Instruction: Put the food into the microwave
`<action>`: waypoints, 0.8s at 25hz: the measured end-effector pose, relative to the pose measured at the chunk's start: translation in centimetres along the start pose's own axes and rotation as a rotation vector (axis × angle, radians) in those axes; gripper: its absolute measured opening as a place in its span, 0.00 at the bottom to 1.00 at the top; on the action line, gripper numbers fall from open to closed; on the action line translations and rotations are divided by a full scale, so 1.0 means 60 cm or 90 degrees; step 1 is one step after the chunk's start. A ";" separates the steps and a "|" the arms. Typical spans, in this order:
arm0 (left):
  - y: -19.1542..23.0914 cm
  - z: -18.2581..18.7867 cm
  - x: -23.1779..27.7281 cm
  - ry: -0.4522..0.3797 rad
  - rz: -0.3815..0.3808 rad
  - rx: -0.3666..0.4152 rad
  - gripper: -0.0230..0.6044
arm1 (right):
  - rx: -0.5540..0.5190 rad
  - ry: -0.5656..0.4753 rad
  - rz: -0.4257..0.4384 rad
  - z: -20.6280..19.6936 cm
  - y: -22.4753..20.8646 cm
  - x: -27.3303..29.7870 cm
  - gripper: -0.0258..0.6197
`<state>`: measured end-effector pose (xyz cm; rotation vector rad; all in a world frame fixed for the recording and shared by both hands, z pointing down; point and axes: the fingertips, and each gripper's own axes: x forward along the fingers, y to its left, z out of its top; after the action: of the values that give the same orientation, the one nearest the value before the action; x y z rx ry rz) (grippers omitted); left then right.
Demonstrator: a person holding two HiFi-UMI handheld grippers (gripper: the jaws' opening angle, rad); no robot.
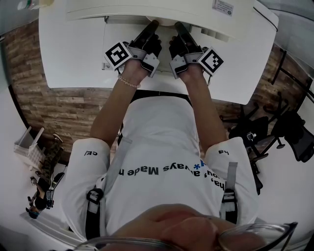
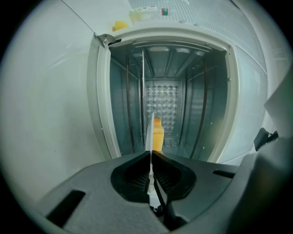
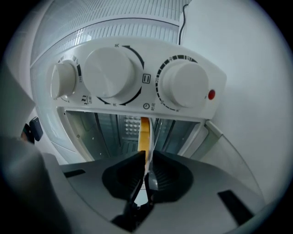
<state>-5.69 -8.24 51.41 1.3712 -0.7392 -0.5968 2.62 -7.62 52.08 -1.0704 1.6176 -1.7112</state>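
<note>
Both grippers hold one thin white plate by opposite rims at the mouth of the white microwave (image 1: pixel 162 10). In the head view, the left gripper (image 1: pixel 152 25) and right gripper (image 1: pixel 177 25) reach side by side under the microwave's front; the plate is mostly hidden there. In the left gripper view, the left gripper (image 2: pixel 151 155) is shut on the plate's edge (image 2: pixel 150 130), with orange food (image 2: pixel 157 132) behind it and the open metal cavity (image 2: pixel 192 105) beyond. In the right gripper view, the right gripper (image 3: pixel 147 157) is shut on the plate's rim, with the yellow-orange food (image 3: pixel 143 135) just past it.
The microwave's control panel carries three white knobs (image 3: pixel 112 73) and a red lamp (image 3: pixel 210 94). It stands on a white table (image 1: pixel 73 54), with the open door (image 1: pixel 147 54) in front. Black office chairs (image 1: pixel 274 132) stand to the right and clutter lies on the floor (image 1: pixel 39 171) to the left.
</note>
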 end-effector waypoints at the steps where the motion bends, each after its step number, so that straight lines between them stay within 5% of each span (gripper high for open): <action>1: -0.001 0.001 0.002 0.001 -0.001 -0.001 0.07 | -0.001 0.005 -0.003 -0.004 -0.001 0.002 0.08; 20: -0.007 0.017 0.031 0.006 -0.007 0.000 0.07 | -0.003 0.000 -0.010 -0.001 0.004 0.026 0.08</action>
<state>-5.25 -10.34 51.23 1.3781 -0.7254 -0.5989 1.71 -8.93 52.15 -1.0876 1.6174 -1.7184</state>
